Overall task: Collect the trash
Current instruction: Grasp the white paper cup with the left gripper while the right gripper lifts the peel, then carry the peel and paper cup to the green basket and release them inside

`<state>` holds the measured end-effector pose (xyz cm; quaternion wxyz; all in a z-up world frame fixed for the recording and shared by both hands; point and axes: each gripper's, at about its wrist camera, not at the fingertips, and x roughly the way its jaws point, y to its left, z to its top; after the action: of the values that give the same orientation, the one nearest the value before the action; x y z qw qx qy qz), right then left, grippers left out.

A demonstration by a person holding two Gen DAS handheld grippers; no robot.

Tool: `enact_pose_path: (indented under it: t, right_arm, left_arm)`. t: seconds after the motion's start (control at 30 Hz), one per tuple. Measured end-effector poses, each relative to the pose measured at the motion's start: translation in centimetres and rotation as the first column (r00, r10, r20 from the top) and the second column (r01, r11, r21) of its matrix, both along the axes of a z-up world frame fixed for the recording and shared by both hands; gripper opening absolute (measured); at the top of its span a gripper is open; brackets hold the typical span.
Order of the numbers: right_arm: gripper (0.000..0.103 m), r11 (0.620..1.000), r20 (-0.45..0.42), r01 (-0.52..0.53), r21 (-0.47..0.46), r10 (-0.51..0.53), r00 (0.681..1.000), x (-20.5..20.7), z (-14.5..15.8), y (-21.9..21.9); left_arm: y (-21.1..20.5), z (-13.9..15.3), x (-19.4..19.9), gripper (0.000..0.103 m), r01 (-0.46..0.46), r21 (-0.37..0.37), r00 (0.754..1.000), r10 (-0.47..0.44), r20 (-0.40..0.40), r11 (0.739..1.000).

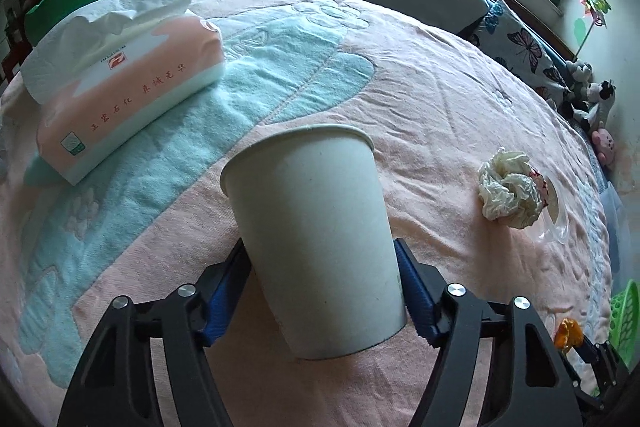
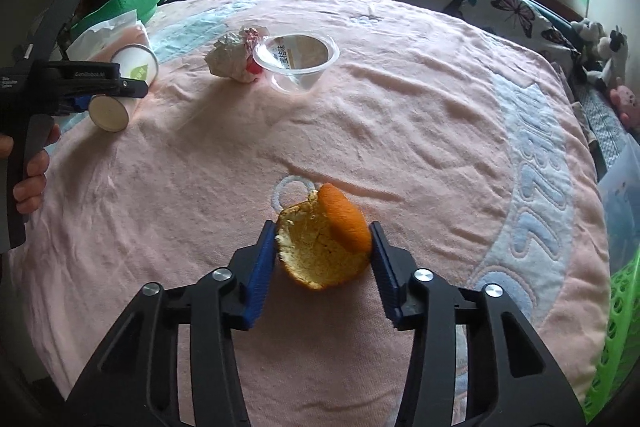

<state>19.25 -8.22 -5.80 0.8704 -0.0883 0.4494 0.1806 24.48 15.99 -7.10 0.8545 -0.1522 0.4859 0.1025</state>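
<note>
Left tongs (image 1: 324,291) angled downward, blue pads pressed against both sides of a paper cup (image 1: 312,227), right tongs (image 2: 324,259) angled downward, pads touching an orange peel (image 2: 324,247), a hand (image 2: 30,167) around the left handle

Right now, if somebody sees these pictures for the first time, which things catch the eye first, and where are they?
First, the white paper cup lying on its side on the pink blanket, its lower part clamped in the left hand-held gripper. Next, the orange peel between the blue pads of the right hand-held gripper. Farther back, a crumpled tissue lies against a clear plastic cup.
</note>
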Motion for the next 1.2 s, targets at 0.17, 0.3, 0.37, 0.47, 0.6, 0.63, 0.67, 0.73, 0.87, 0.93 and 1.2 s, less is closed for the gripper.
enact_pose_path:
  t: [0.17,0.3,0.37,0.47,0.6,0.63,0.67,0.73,0.87,0.93,1.2]
  right_arm:
    - [0.037,1.0,0.001,0.005,0.024,-0.005,1.0,-0.6,0.5,-0.4]
    - [0.036,0.999,0.009,0.007,0.037,-0.008,1.0,-1.4,1.2,-0.8]
    - [0.036,0.999,0.015,0.009,0.043,-0.01,1.0,-1.9,1.5,-0.9]
    - [0.035,0.998,0.026,0.017,0.052,-0.018,0.999,-2.6,2.1,-1.6]
    - [0.035,0.998,0.046,0.032,0.059,-0.035,0.998,-3.7,3.0,-2.4]
    - [0.035,0.997,0.051,0.038,0.061,-0.041,0.998,-4.0,3.1,-2.6]
    - [0.035,0.997,0.056,0.045,0.063,-0.049,0.997,-4.2,3.3,-2.8]
    - [0.035,0.996,0.063,0.061,0.072,-0.066,0.996,-4.7,3.8,-3.6]
    - [0.035,0.991,0.084,0.11,0.079,-0.116,0.99,-5.8,4.7,-5.8]
    - [0.035,0.987,0.091,0.14,0.081,-0.147,0.985,-6.2,5.0,-7.1]
    - [0.035,0.949,0.124,0.304,0.086,-0.313,0.941,-8.3,6.8,-14.8]
  left_arm:
    - [-0.1,0.5,-0.8,0.06,0.014,-0.02,1.0,-0.014,0.02,1.0]
    - [-0.6,1.5,-2.2,0.06,0.034,-0.029,0.998,-0.033,0.052,0.999]
    - [-0.9,2.1,-3.0,0.06,0.05,-0.031,0.997,-0.048,0.067,0.998]
    - [-1.6,3.3,-4.4,0.06,0.074,-0.043,0.993,-0.07,0.098,0.996]
    - [-3.1,5.1,-6.0,0.06,0.128,-0.051,0.983,-0.12,0.139,0.99]
    - [-3.6,5.5,-6.3,0.06,0.143,-0.05,0.98,-0.134,0.147,0.989]
    - [-4.1,5.8,-6.6,0.06,0.156,-0.05,0.977,-0.147,0.154,0.987]
    - [-5.3,6.5,-6.8,0.06,0.193,-0.059,0.969,-0.181,0.167,0.979]
    - [-8.5,7.5,-6.8,0.06,0.263,-0.054,0.951,-0.25,0.185,0.963]
    - [-10.5,8.0,-6.7,0.06,0.306,-0.057,0.938,-0.291,0.187,0.95]
    - [-19.0,9.6,-6.2,0.06,0.458,-0.057,0.874,-0.438,0.209,0.887]
